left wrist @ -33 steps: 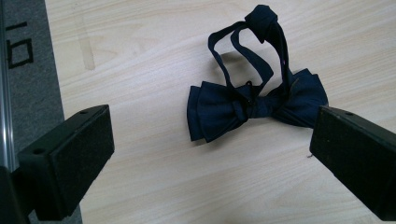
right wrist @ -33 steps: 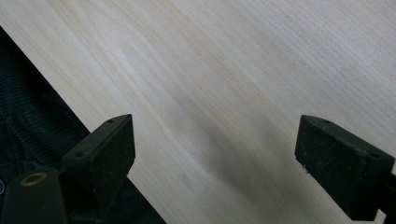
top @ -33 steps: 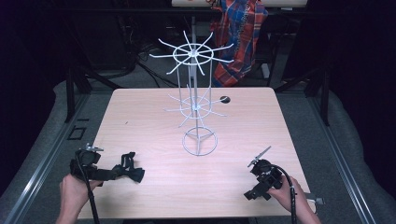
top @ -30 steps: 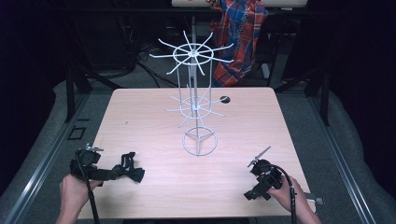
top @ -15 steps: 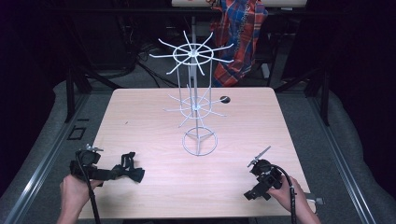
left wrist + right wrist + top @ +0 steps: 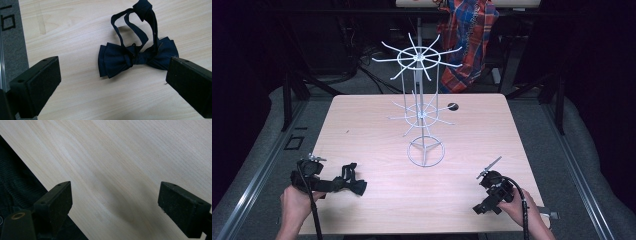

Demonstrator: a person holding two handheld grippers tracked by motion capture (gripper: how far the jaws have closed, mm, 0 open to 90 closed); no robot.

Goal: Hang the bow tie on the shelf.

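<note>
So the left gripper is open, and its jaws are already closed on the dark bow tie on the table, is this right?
Not quite. The left gripper is open, but it holds nothing: the dark bow tie lies flat on the table between and beyond the jaws, untouched. The left gripper view shows this.

The right hand-held gripper point(image 6: 113, 202) has its two black jaws set wide apart — one rising at about 8 o'clock, the other at about 4 o'clock — with nothing between them. Beneath lies the pale wood-grain bench point(image 6: 130, 152), a soft shadow on it near 6 o'clock. The bench edge runs diagonally from 10 o'clock down toward 6 o'clock; beyond it lies dark ribbed fabric point(image 6: 15, 187).
</note>
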